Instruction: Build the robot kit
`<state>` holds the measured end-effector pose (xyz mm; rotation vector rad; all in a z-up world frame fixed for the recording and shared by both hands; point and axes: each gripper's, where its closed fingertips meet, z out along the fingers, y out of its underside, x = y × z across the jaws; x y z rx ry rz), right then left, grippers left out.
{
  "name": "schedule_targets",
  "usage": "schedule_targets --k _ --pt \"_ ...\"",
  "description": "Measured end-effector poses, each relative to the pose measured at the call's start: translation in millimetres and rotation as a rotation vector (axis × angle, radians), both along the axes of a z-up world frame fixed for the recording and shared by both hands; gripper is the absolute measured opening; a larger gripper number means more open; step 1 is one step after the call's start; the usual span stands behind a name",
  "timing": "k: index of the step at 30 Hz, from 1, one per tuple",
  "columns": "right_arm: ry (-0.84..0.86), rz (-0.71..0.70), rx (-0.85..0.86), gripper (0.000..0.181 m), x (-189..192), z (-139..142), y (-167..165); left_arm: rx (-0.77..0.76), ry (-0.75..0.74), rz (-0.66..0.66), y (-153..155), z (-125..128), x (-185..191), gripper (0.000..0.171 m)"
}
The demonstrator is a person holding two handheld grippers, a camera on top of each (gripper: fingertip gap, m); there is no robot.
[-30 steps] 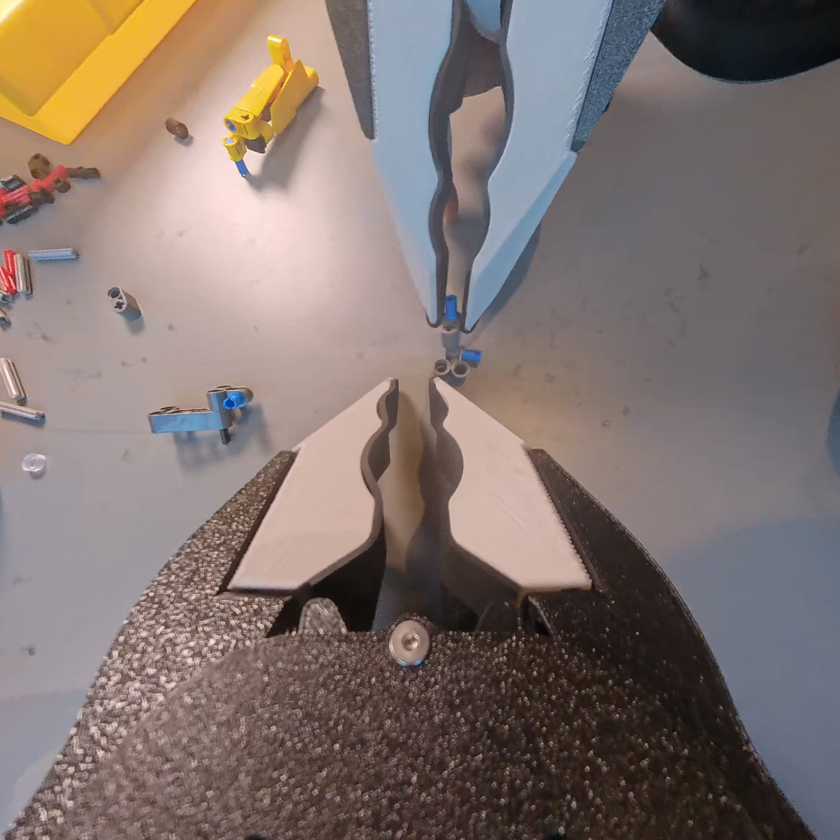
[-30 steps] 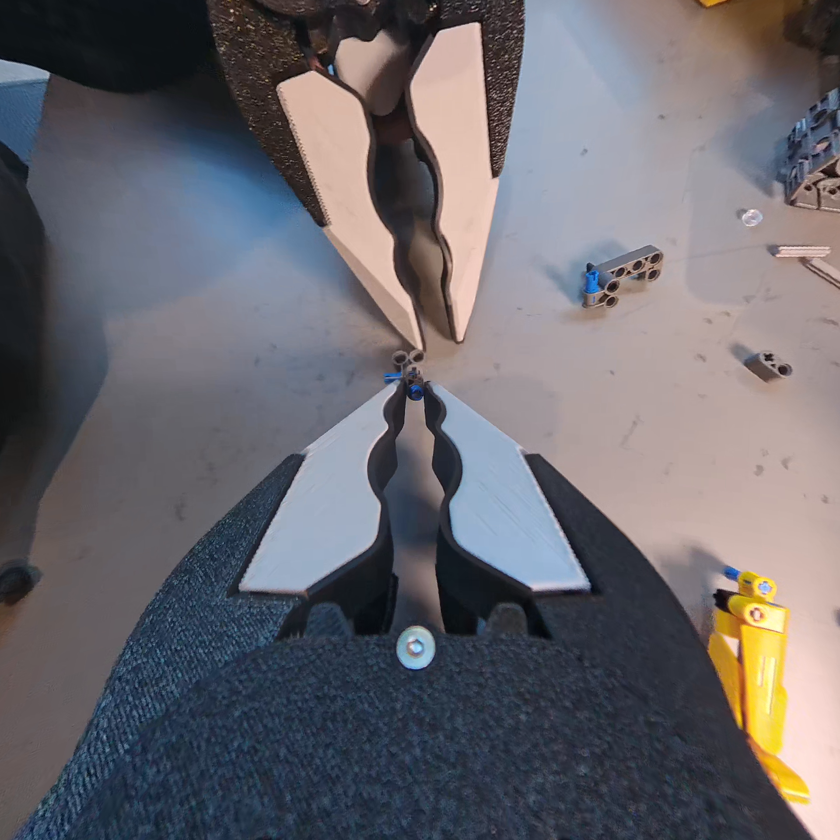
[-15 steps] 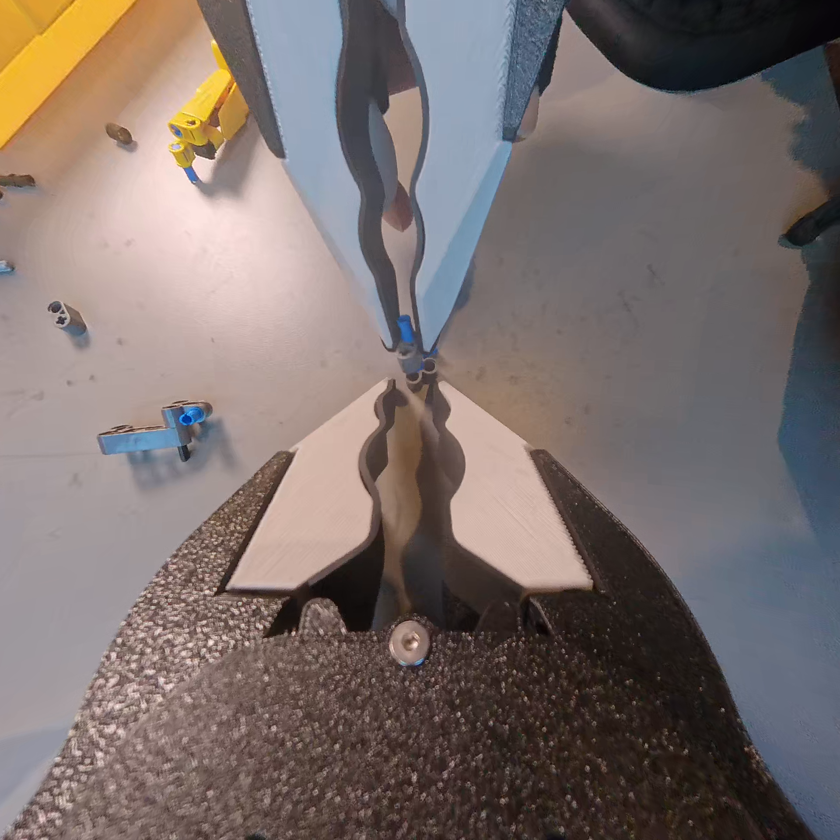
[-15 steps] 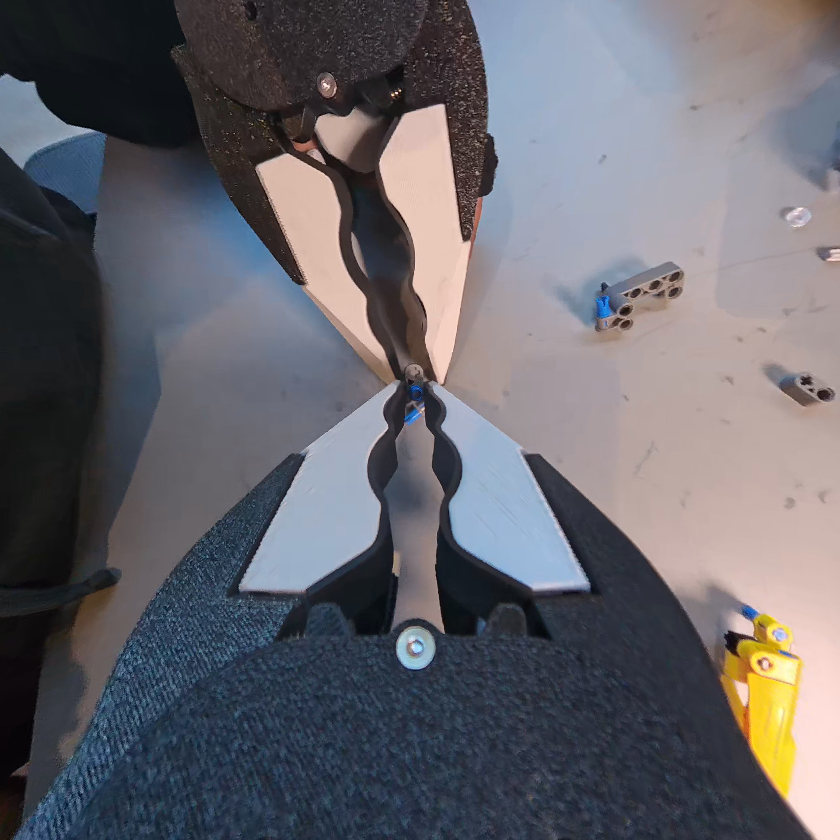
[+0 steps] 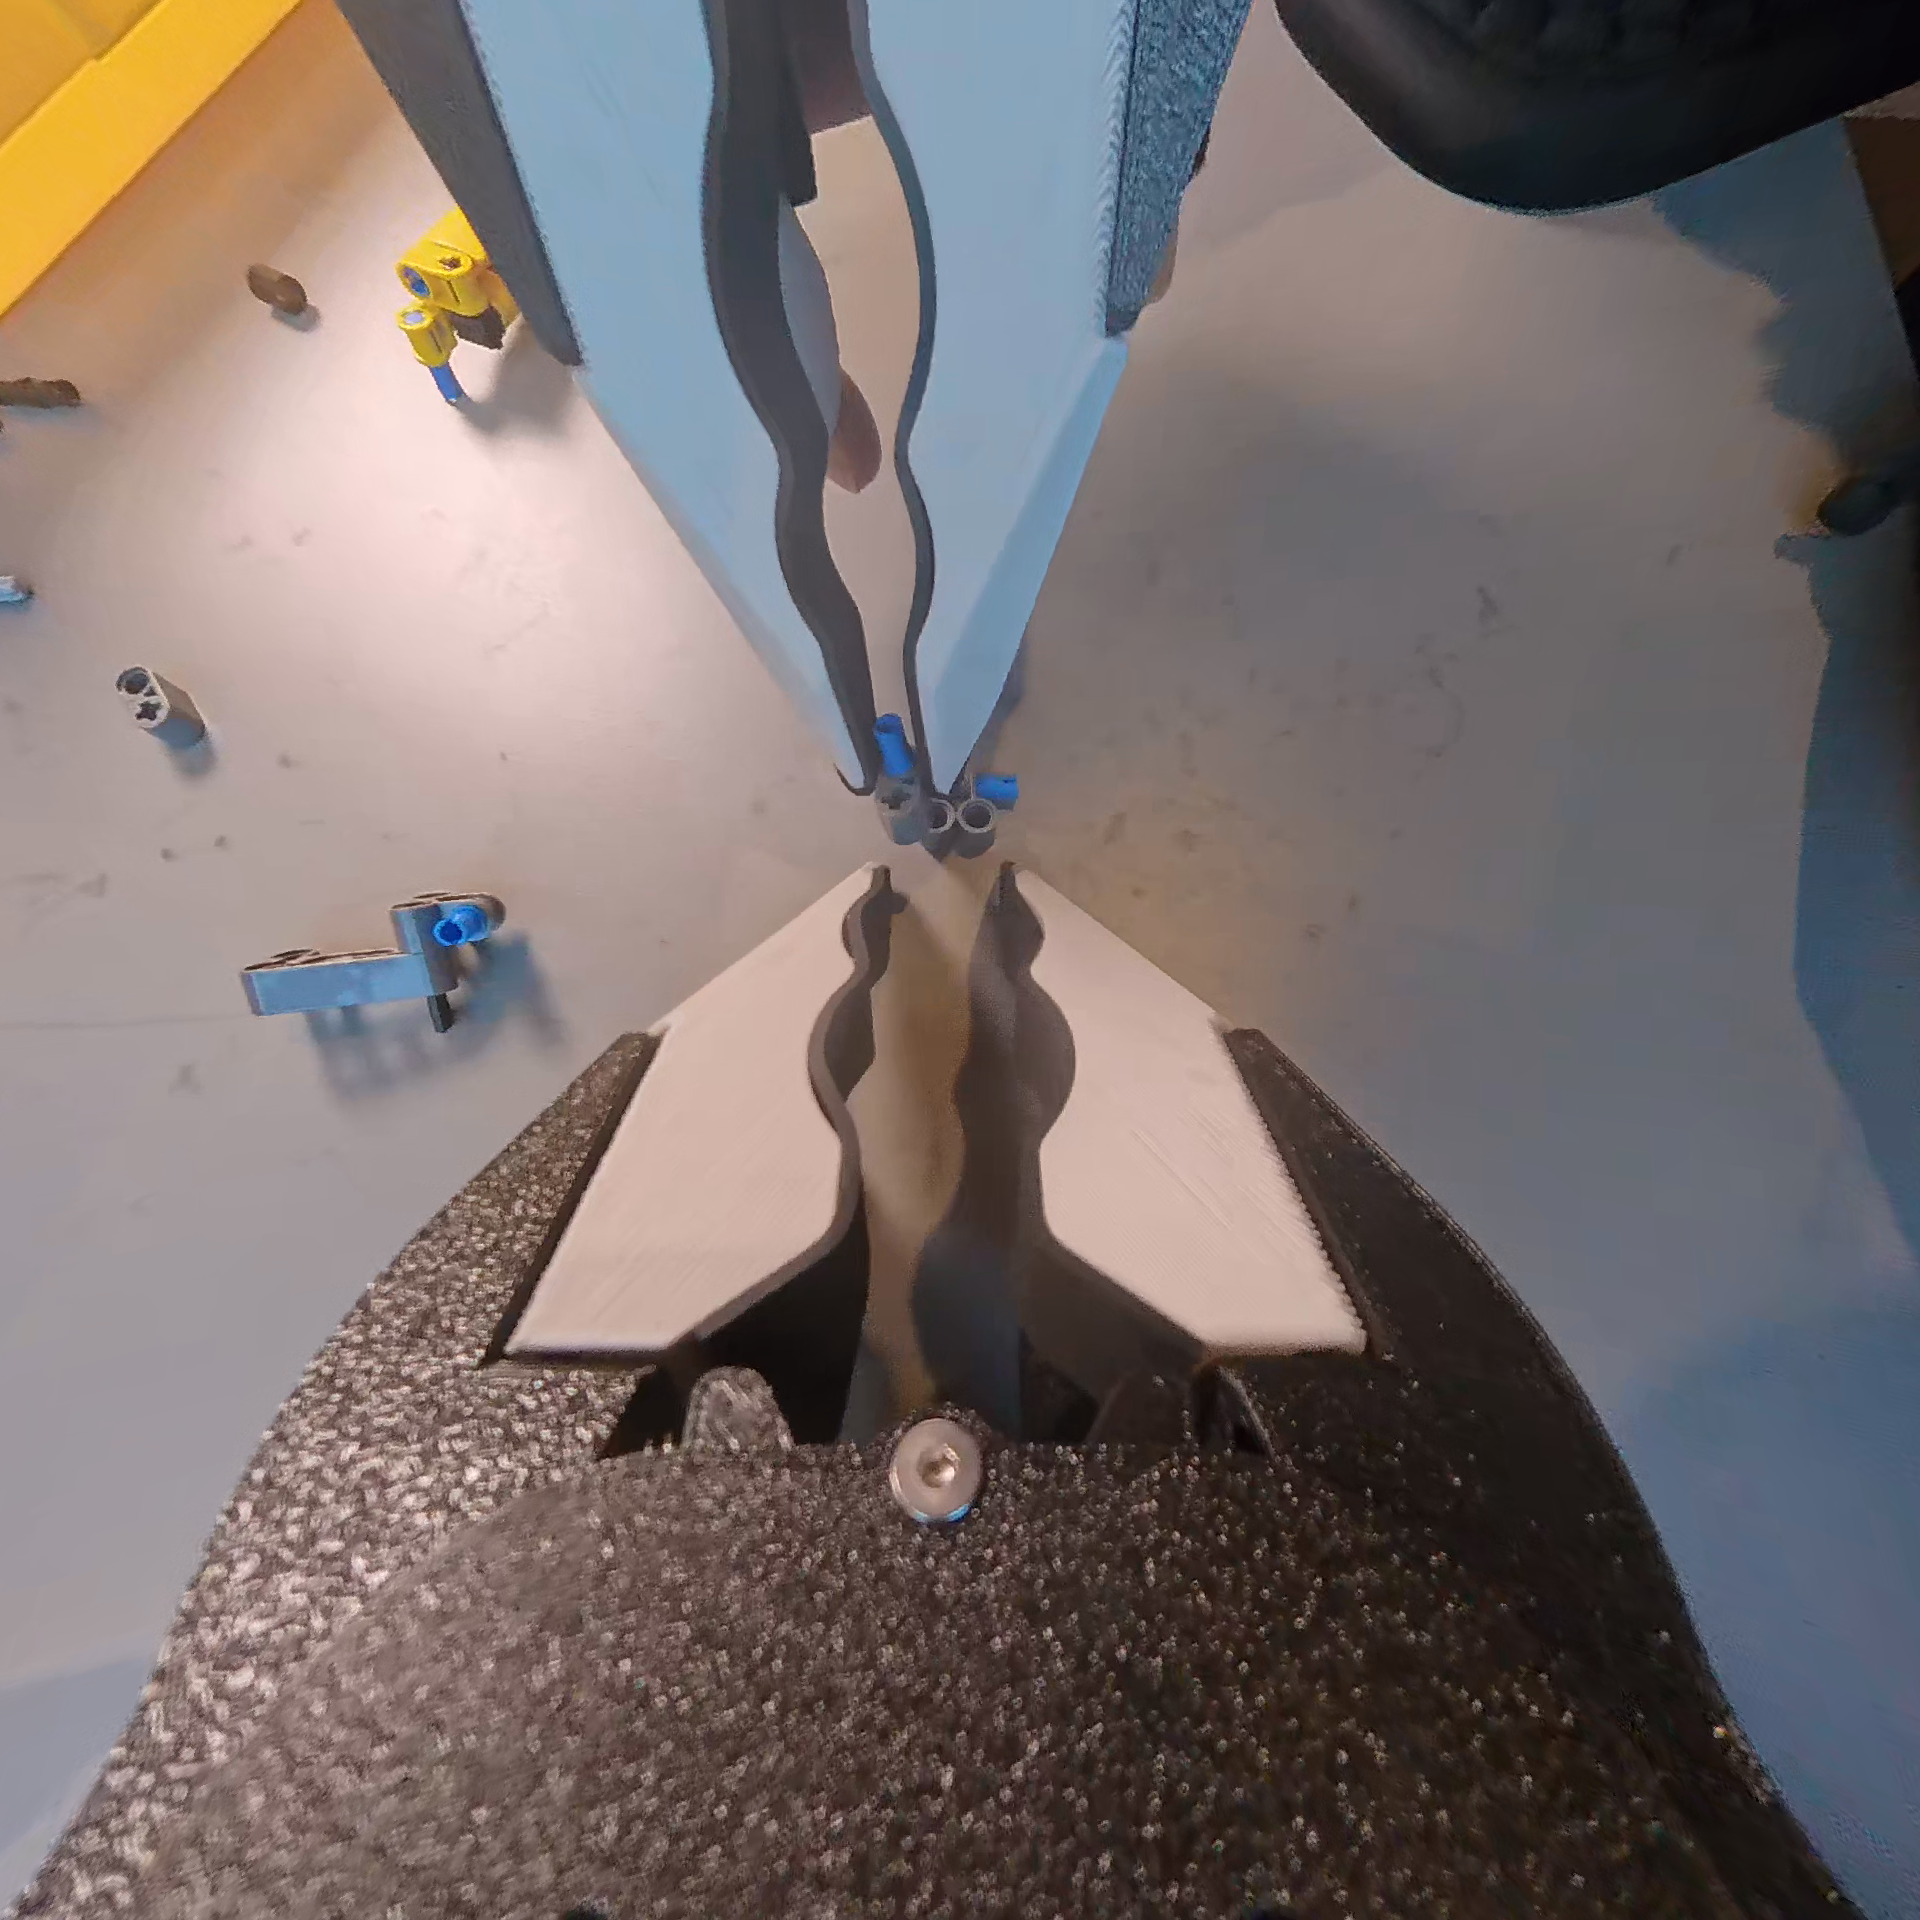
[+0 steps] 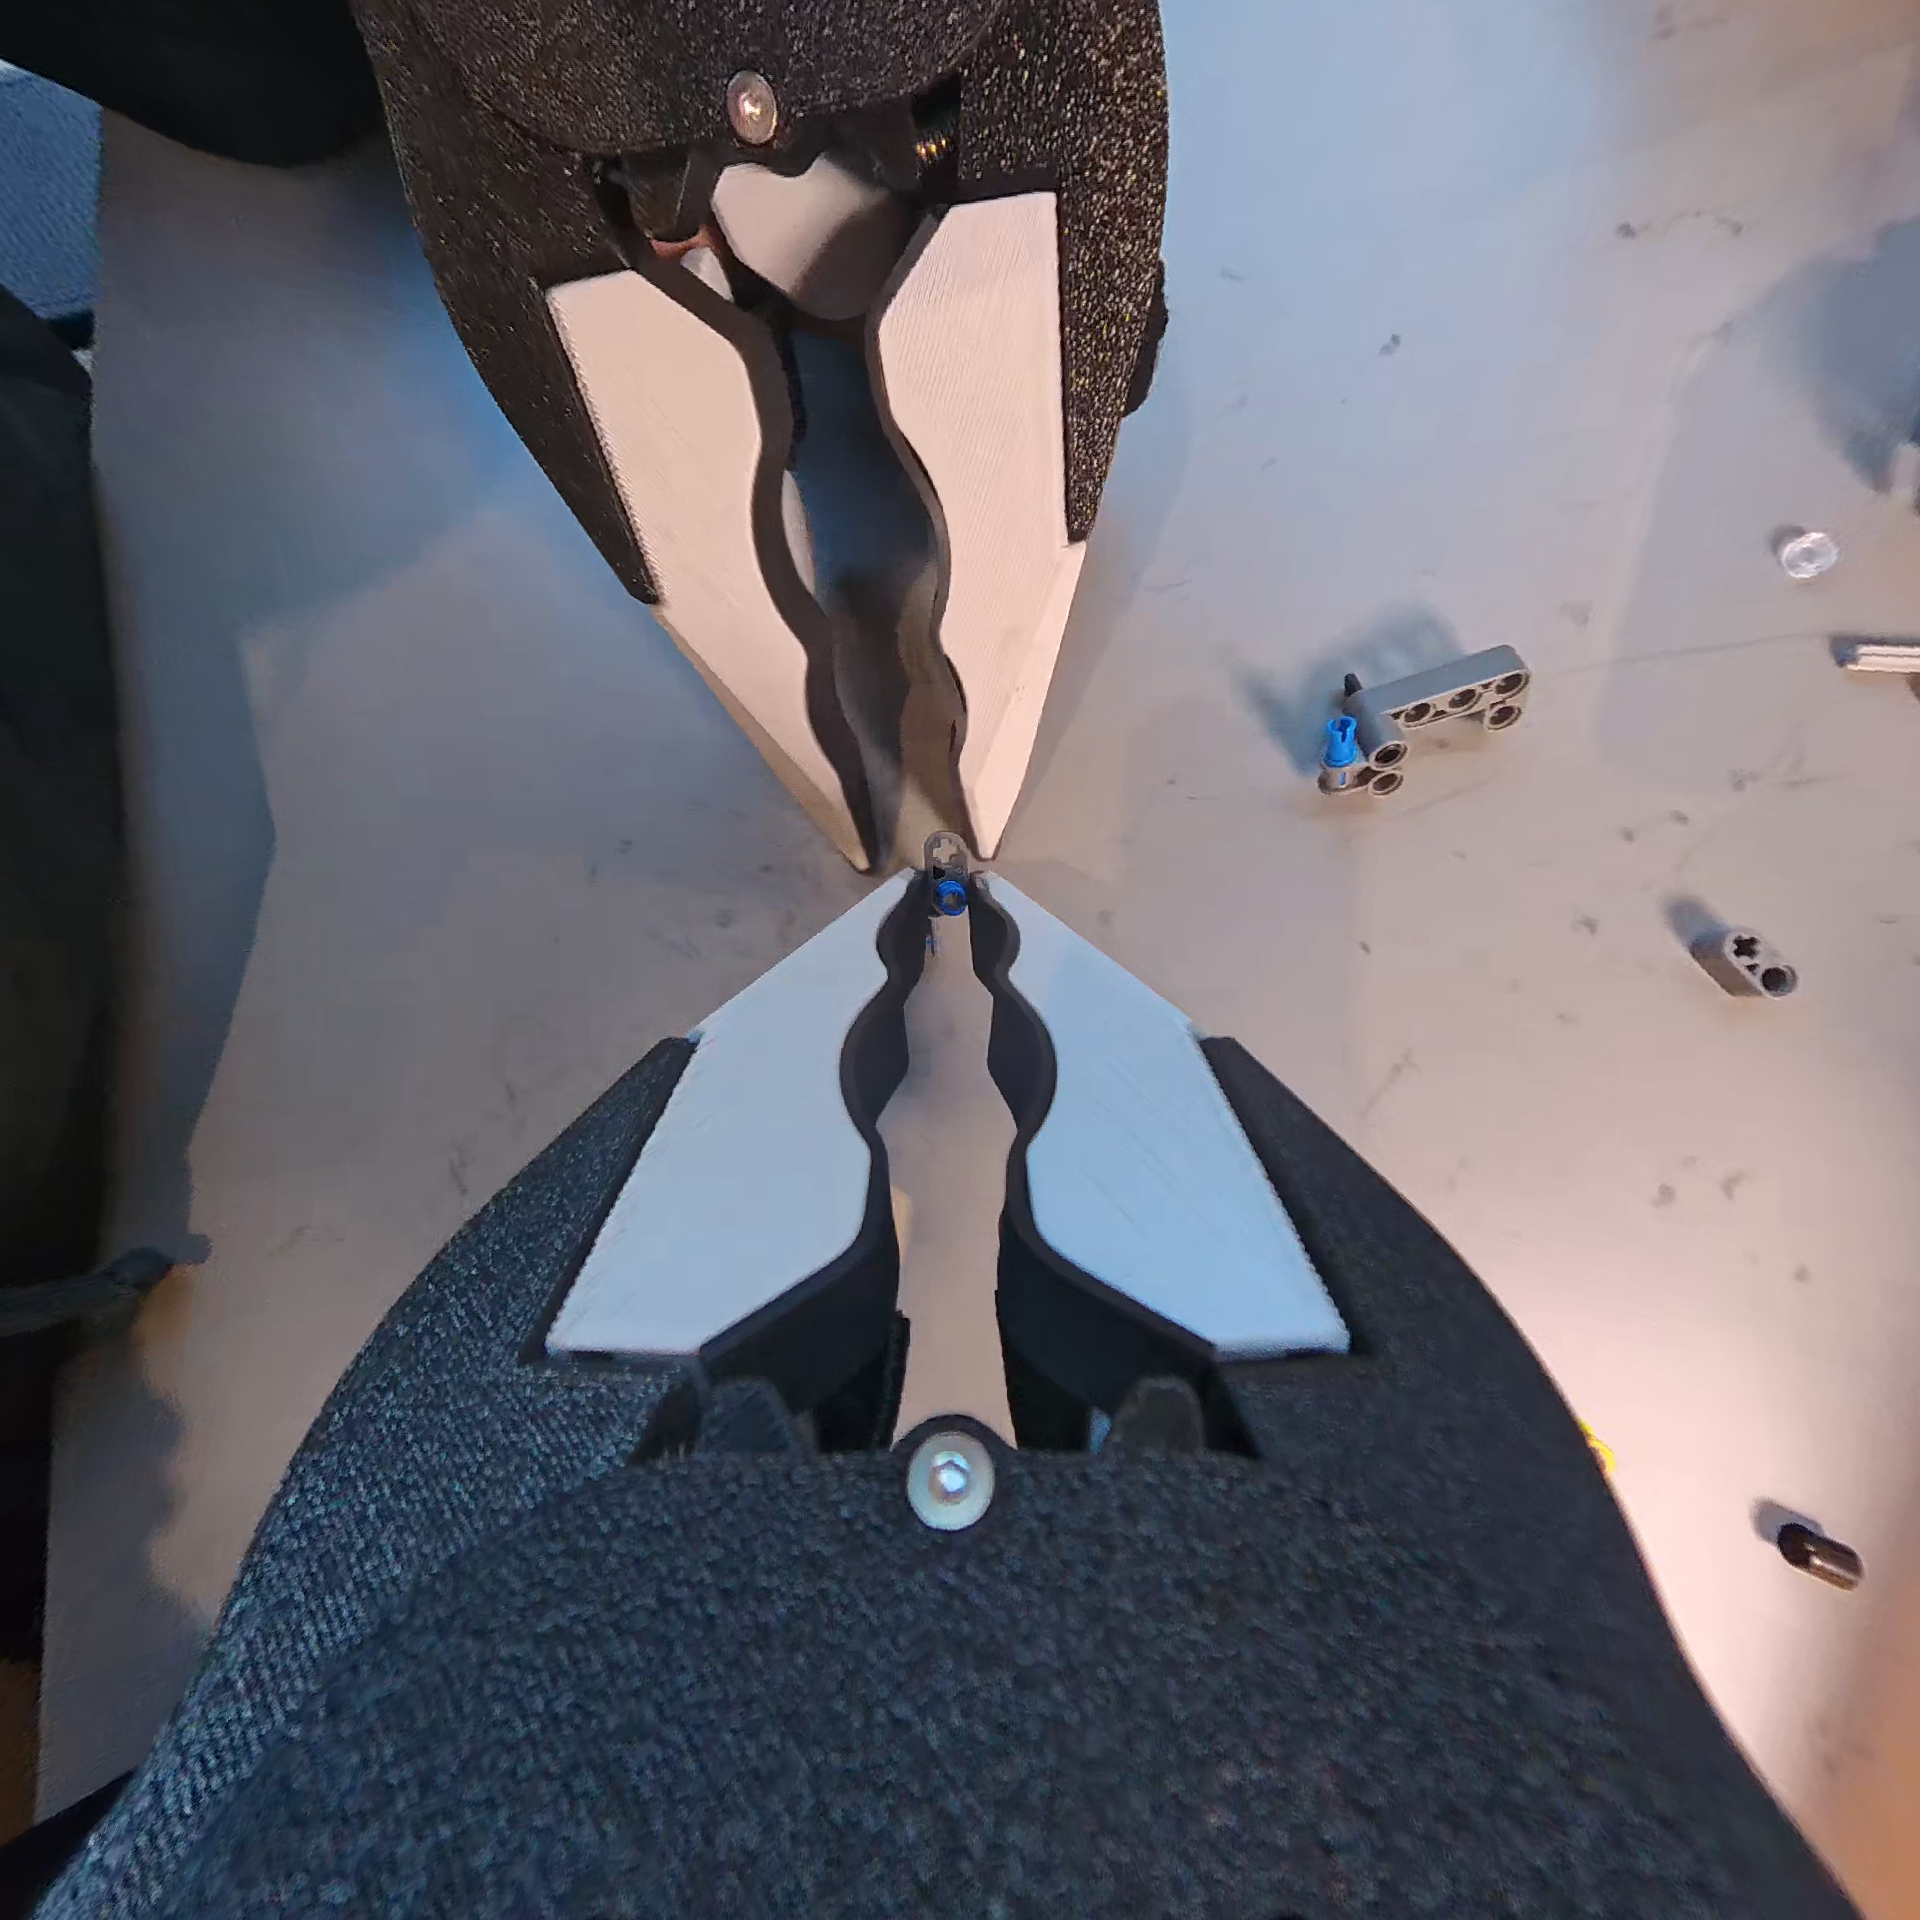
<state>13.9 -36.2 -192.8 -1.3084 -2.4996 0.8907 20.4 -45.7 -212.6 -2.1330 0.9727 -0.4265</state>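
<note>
A small grey connector piece with blue pins [image 5: 935, 810] is pinched in my right gripper [image 5: 909, 784], which reaches in from the top of the left wrist view. In the right wrist view, my right gripper [image 6: 948, 881] is shut on the same piece [image 6: 948, 891] above the grey table. My left gripper [image 5: 942, 871] faces it tip to tip. Its jaws stand a narrow gap apart and hold nothing, with the piece just beyond its fingertips. It also shows from above in the right wrist view [image 6: 928, 854].
A grey L-shaped beam with a blue pin [image 5: 364, 961] [image 6: 1423, 717] lies to the side. Nearby are a short grey connector [image 5: 156, 707] [image 6: 1745, 961], a yellow assembly [image 5: 447, 296], a black pin [image 5: 275, 289], a clear stud [image 6: 1806, 551] and a yellow tray [image 5: 94, 135]. Only a small space, under 4 cm, lies between the two pairs of fingers. Both grippers' tips are roughly 15 cm from the clear stud [image 6: 1806, 551].
The two grippers have come closer, tip to tip, with the piece still in the right one. My left jaws have widened slightly since half a second ago.
</note>
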Motion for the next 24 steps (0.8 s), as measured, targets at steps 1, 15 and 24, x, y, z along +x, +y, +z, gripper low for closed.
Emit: schedule_targets --k 1,15,24 --pt "-0.006 0.0 0.001 0.007 0.7 -0.2 0.0 -0.004 -0.003 0.002 -0.2 -0.1 0.5 0.022" --pt "-0.018 0.024 0.083 0.007 3.8 -5.3 -0.2 0.0 0.006 0.018 7.7 -0.9 6.0 0.022" --pt "-0.04 0.08 0.223 0.007 2.4 -6.7 -1.4 0.013 0.018 0.023 7.9 -1.3 7.1 0.016"
